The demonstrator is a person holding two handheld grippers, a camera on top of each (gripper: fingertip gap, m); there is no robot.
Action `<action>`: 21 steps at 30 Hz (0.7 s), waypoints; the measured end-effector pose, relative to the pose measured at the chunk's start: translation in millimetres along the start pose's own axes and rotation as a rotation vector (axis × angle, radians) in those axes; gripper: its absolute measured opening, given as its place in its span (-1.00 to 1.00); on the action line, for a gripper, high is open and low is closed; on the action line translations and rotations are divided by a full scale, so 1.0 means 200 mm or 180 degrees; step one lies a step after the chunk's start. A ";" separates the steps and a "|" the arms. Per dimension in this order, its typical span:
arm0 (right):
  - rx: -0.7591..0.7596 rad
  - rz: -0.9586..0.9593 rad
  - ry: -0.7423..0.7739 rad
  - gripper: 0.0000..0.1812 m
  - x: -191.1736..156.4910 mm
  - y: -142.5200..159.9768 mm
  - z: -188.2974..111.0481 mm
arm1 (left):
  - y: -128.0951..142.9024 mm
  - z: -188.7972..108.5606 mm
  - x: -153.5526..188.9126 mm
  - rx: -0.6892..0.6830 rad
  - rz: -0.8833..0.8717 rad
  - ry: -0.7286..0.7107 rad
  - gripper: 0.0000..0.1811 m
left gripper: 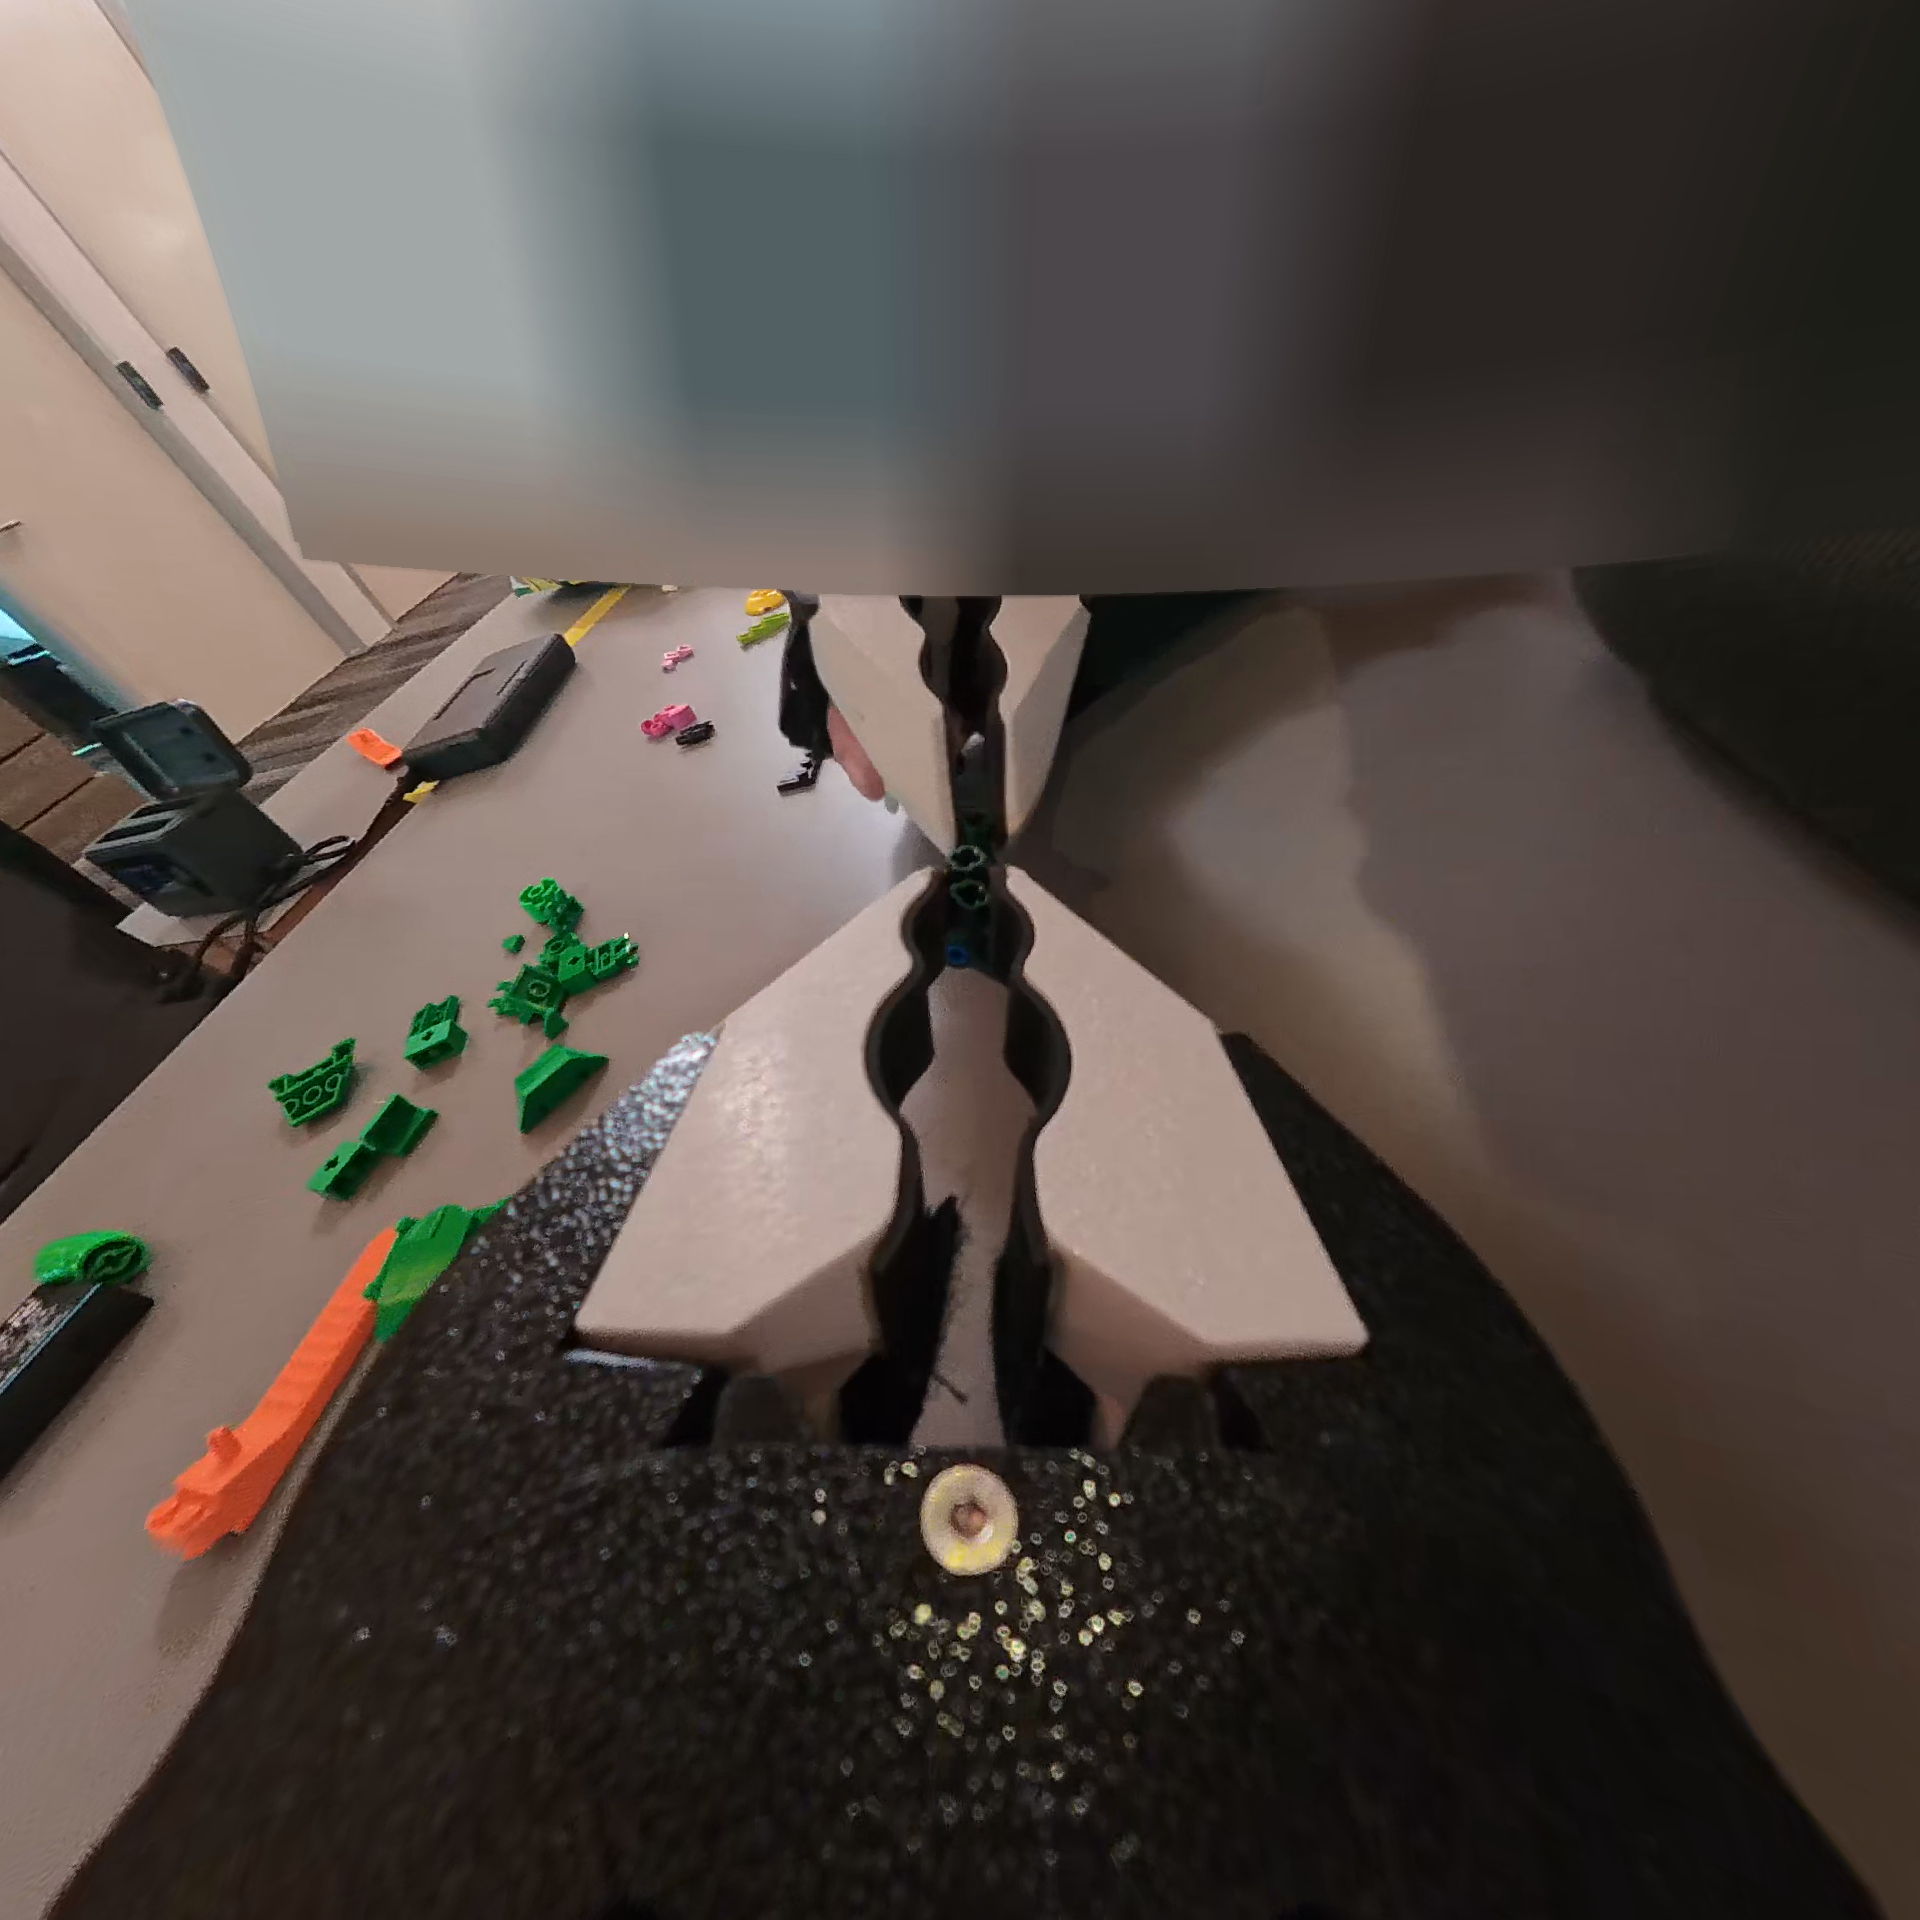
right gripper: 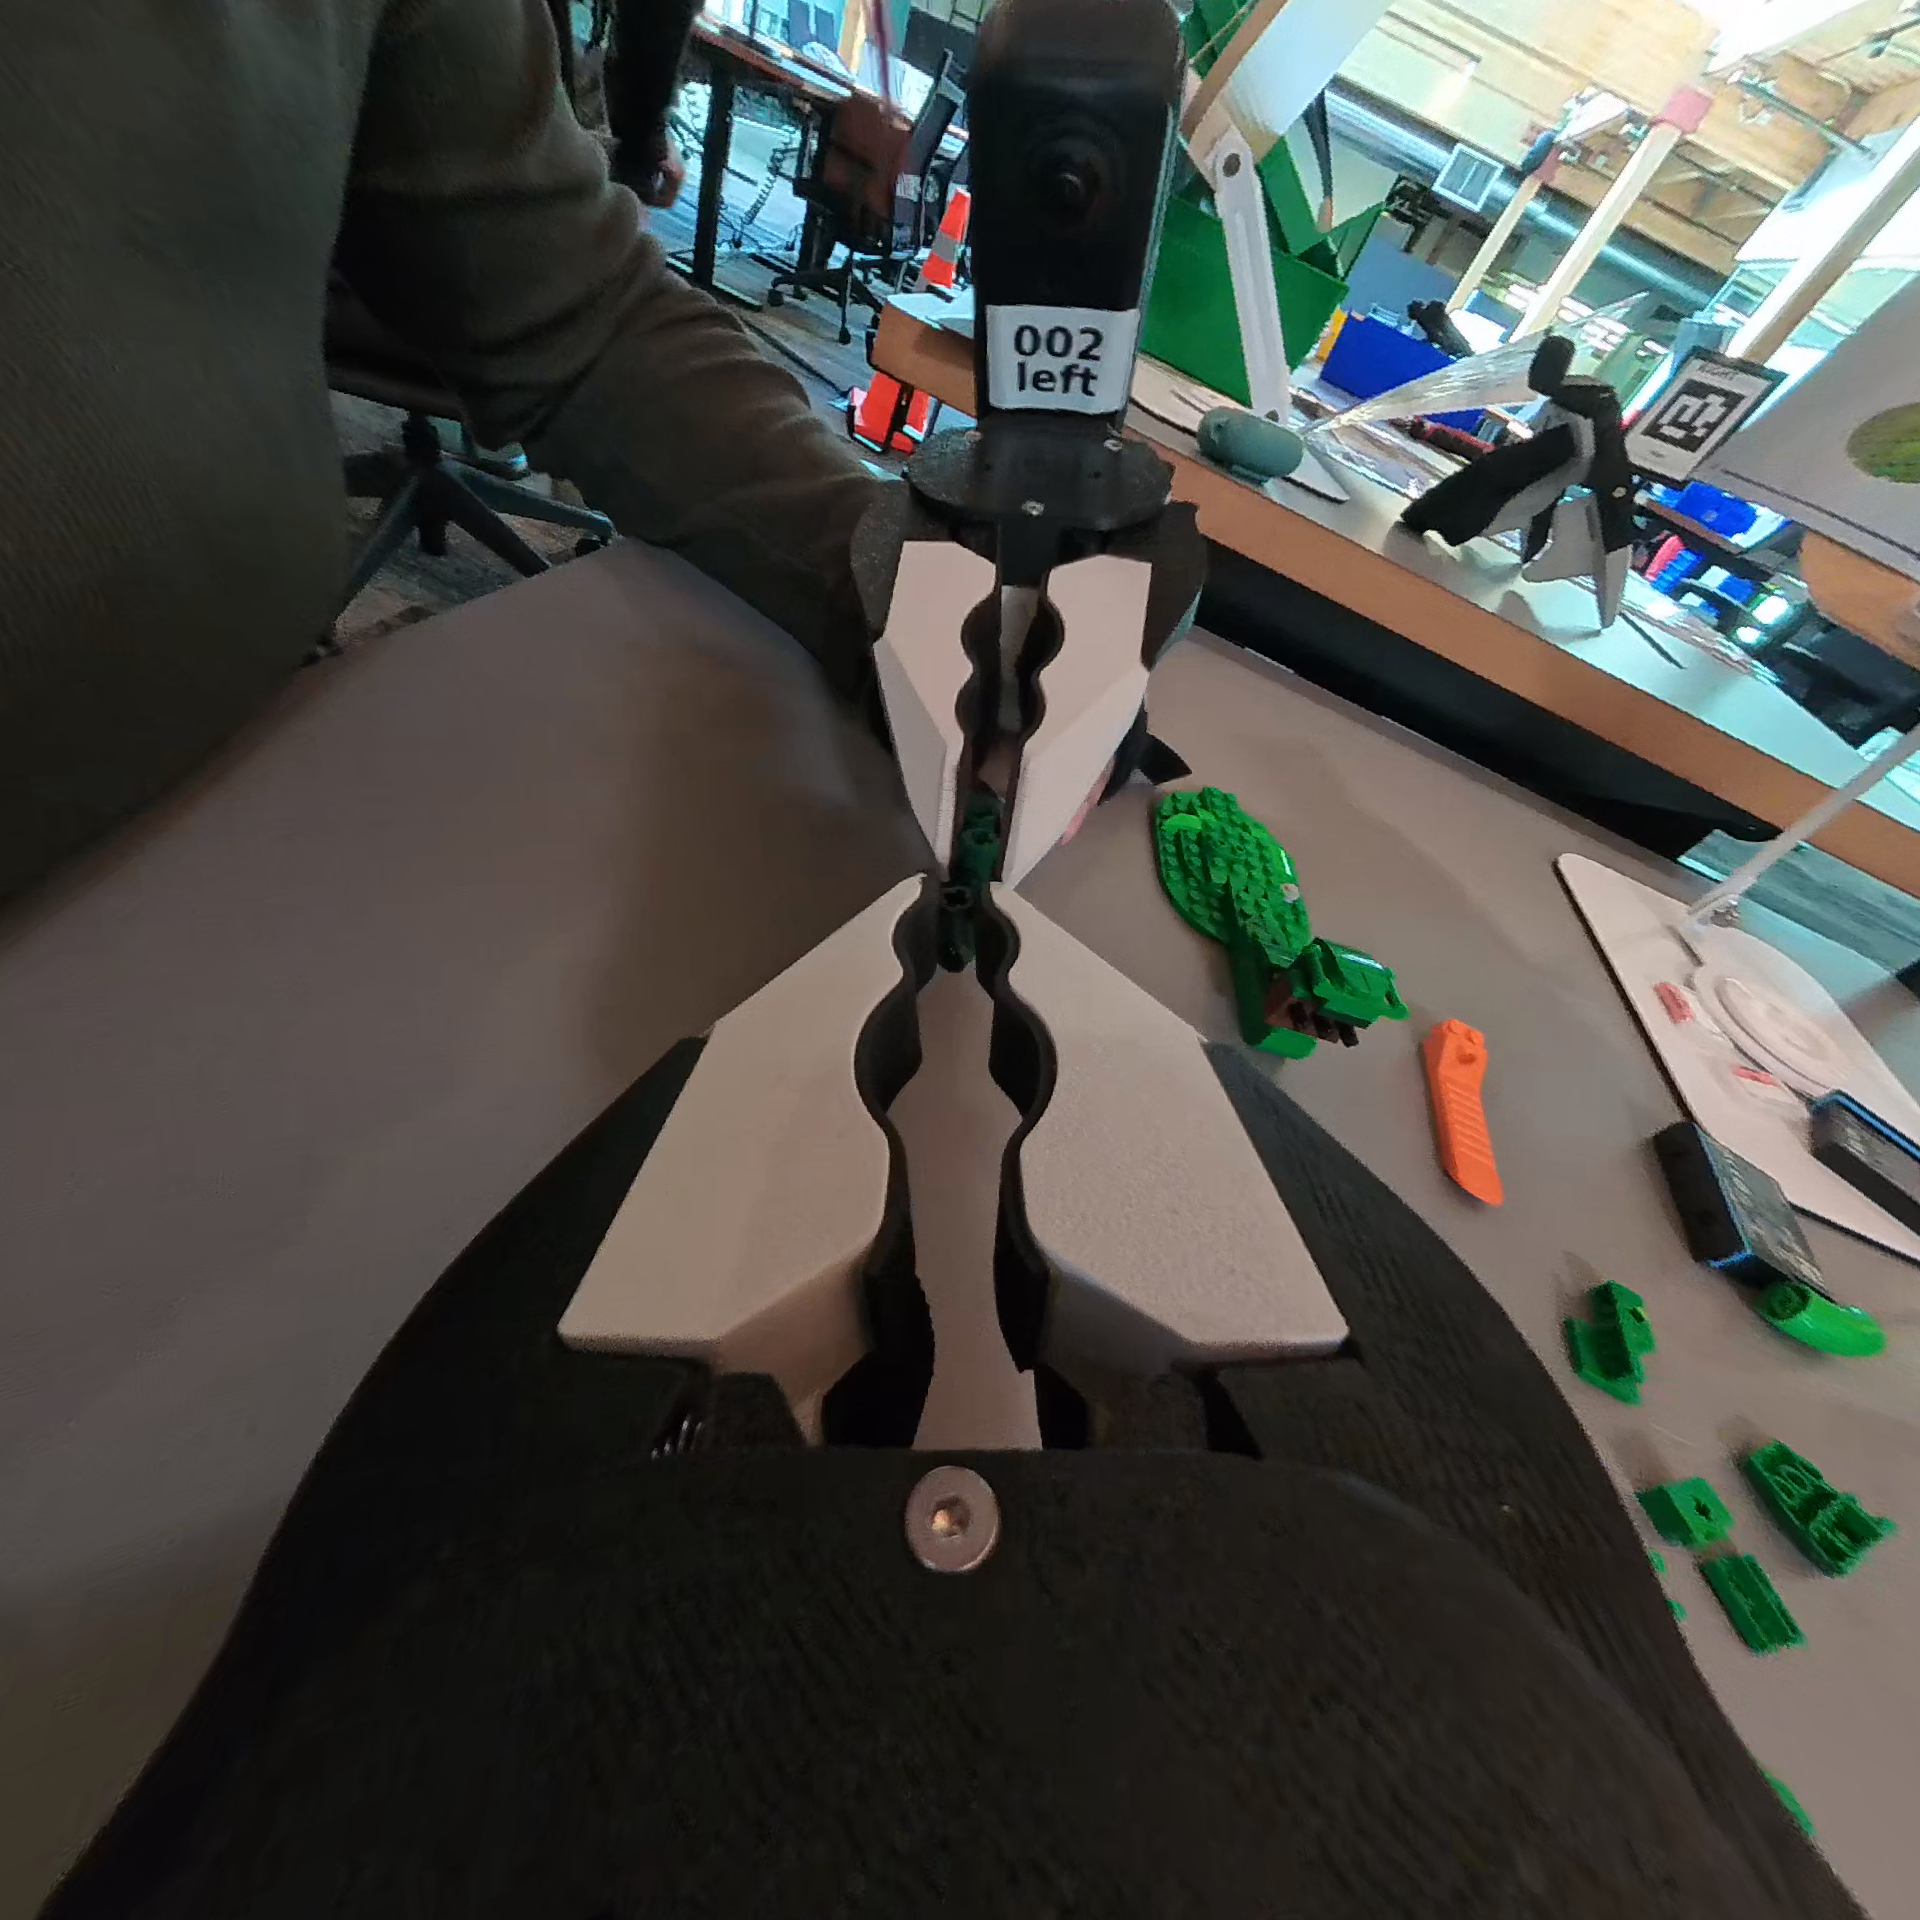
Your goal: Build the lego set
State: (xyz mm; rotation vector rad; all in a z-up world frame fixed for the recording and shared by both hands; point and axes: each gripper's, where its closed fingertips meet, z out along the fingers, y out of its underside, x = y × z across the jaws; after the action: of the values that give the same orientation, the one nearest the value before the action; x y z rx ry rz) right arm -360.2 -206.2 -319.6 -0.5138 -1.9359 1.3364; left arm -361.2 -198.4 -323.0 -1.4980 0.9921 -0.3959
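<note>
My left gripper (left gripper: 966,906) is shut on a small dark green Lego piece (left gripper: 966,889) with a blue pin (left gripper: 958,954) behind it. My right gripper (right gripper: 956,902) is shut on a small dark green piece (right gripper: 954,927). The two grippers meet tip to tip above the grey table (right gripper: 416,935). The right gripper (left gripper: 971,826) faces me in the left wrist view, and the left gripper (right gripper: 975,847) faces me in the right wrist view. The held pieces touch end to end; I cannot tell whether they are joined. A partly built green model (right gripper: 1247,914) lies on the table to the right.
Loose green bricks (left gripper: 540,987) and an orange brick separator (left gripper: 281,1392) lie left of the left gripper. They also show in the right wrist view as bricks (right gripper: 1808,1507) and separator (right gripper: 1460,1112). Pink pieces (left gripper: 665,719), a black box (left gripper: 488,707), a black block (right gripper: 1730,1205) and a white mat (right gripper: 1683,997) are nearby. A person's sleeve (right gripper: 623,364) is behind.
</note>
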 end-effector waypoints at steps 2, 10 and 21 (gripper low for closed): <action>0.0024 0.0037 -0.0089 -0.95 -0.02 -0.01 0.01 | 0.00 0.00 0.00 -0.0006 -0.0017 0.0024 -0.94; 0.0172 0.0291 -0.0113 -0.95 0.00 -0.04 0.00 | -0.02 -0.01 -0.01 0.0076 -0.0218 0.0028 -0.94; -0.1163 0.1013 -0.0559 -0.95 -0.03 0.28 -0.01 | 0.11 -0.01 -0.08 -0.0443 -0.0241 -0.0257 -0.94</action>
State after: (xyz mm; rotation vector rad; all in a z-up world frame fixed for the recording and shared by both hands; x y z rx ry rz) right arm -358.9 -188.6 -372.9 -0.9421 -2.3347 1.2517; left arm -379.2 -185.7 -337.7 -1.6680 0.9161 -0.3228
